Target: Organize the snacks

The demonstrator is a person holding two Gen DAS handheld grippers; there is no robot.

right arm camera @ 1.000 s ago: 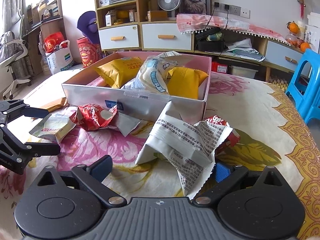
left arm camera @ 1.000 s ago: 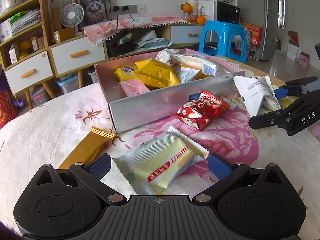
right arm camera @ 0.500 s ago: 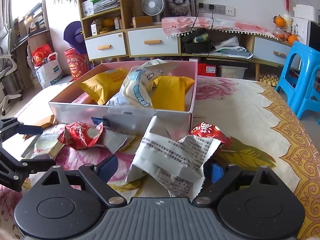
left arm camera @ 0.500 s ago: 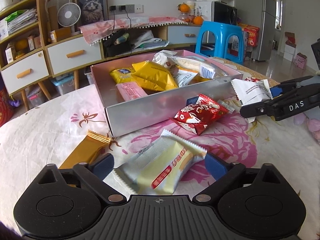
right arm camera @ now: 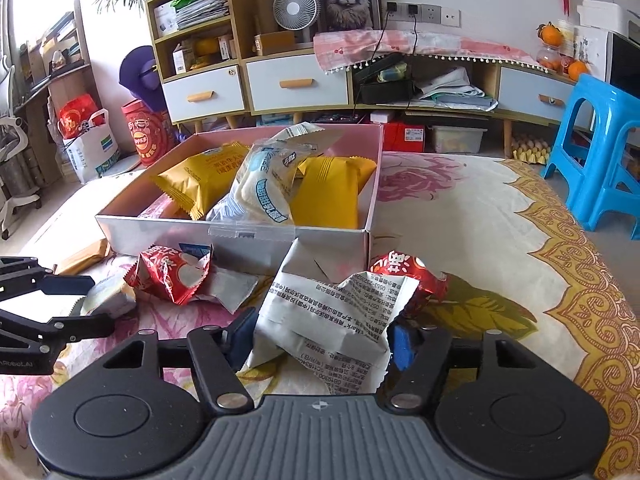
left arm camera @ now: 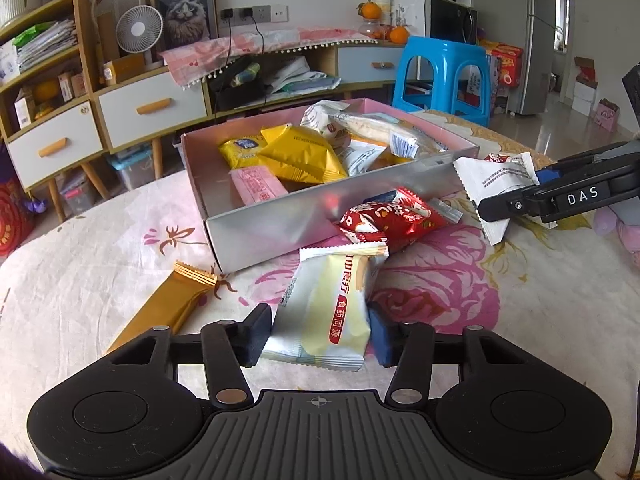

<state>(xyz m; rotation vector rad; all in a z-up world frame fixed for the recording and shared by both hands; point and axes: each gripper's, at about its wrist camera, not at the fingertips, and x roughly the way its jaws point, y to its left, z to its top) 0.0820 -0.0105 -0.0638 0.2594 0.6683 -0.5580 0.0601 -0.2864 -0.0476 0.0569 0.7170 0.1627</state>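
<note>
My left gripper (left arm camera: 320, 334) is closing, and its blue pads press both sides of a pale yellow and silver snack packet (left arm camera: 324, 308) that lies lengthwise on the floral tablecloth. My right gripper (right arm camera: 320, 340) is closing too, its pads squeezing a crumpled white printed packet (right arm camera: 332, 312). Just beyond both stands a silver box (left arm camera: 280, 224) with a pink inside, holding several yellow, pink and white snacks. A red packet (left arm camera: 388, 220) leans against the box's front wall. A gold bar (left arm camera: 168, 300) lies to the left of my left gripper. In the right wrist view a second red packet (right arm camera: 408, 272) sits behind the white one.
The table's far edge runs behind the box. Beyond it stand a low cabinet with drawers (right arm camera: 296, 84) and a blue plastic stool (right arm camera: 600, 140). The right gripper's fingers (left arm camera: 520, 196) reach in from the right in the left wrist view.
Both grippers went from wide open to closed on their packets. The pale yellow packet turned from slanted to lengthwise between the left pads. The white packet crumpled between the right pads.
</note>
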